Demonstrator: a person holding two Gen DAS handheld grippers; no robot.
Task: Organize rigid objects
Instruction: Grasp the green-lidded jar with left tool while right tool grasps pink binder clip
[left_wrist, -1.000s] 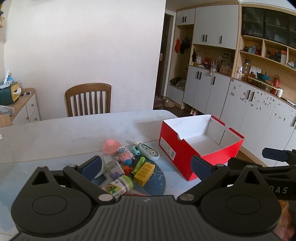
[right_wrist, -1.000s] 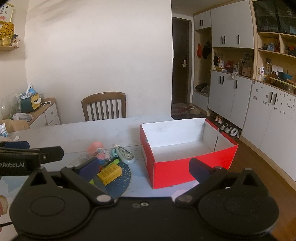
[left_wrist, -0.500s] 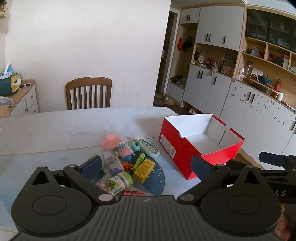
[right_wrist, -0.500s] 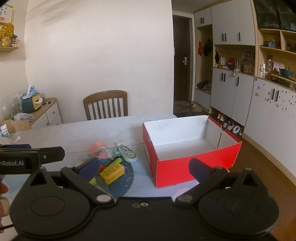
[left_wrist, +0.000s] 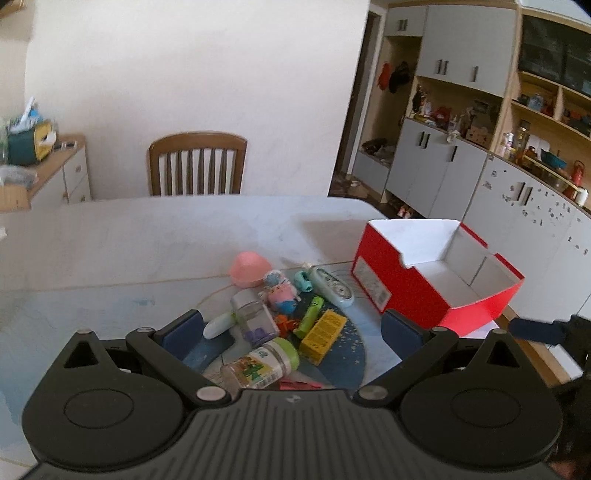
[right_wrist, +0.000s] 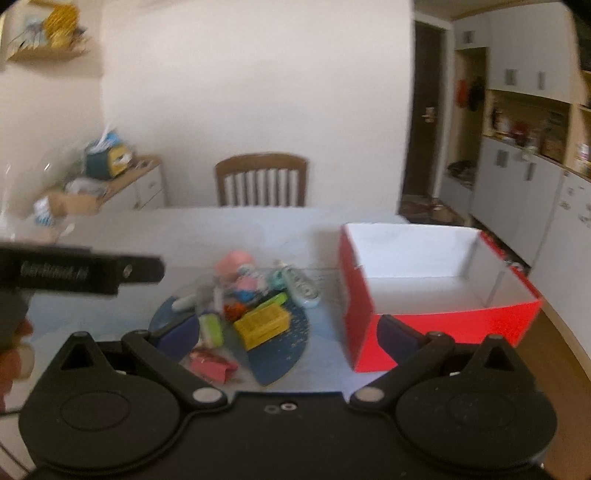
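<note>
The left tongs (left_wrist: 291, 328) sit low in the middle of the left view, spread wide and holding nothing. Between their tips is a pile of little toys and boxes on a round blue mat (left_wrist: 354, 354) on the pale tabletop (left_wrist: 110, 251). Going from left to right in that view, there is a small white tube (left_wrist: 218, 325), then a clear jar (left_wrist: 254, 318) lying on its side, and below it a bottle with a green cap (left_wrist: 263, 365), also lying down. Up above them is a pink bowl (left_wrist: 249, 268) turned upside down, with a little pig toy (left_wrist: 280, 291) just beside it. Next come a green marker (left_wrist: 309, 316), a yellow box (left_wrist: 323, 334) and a pale blue tape roller (left_wrist: 331, 286). All of these look hard and light. The bottle and jar are round and smooth, so I think they could roll or slip; squeezing them across the middle of the body looks best. The yellow box has flat sides, so it looks the easiest to pinch. At the right of the frame is the red box (left_wrist: 410, 295), open on top with nothing in it that I can see, well apart from the pile. The things likely go in there. The right tongs (right_wrist: 288, 334) are spread wide too, empty, low in the blurry right view, with the pile between their tips.
</note>
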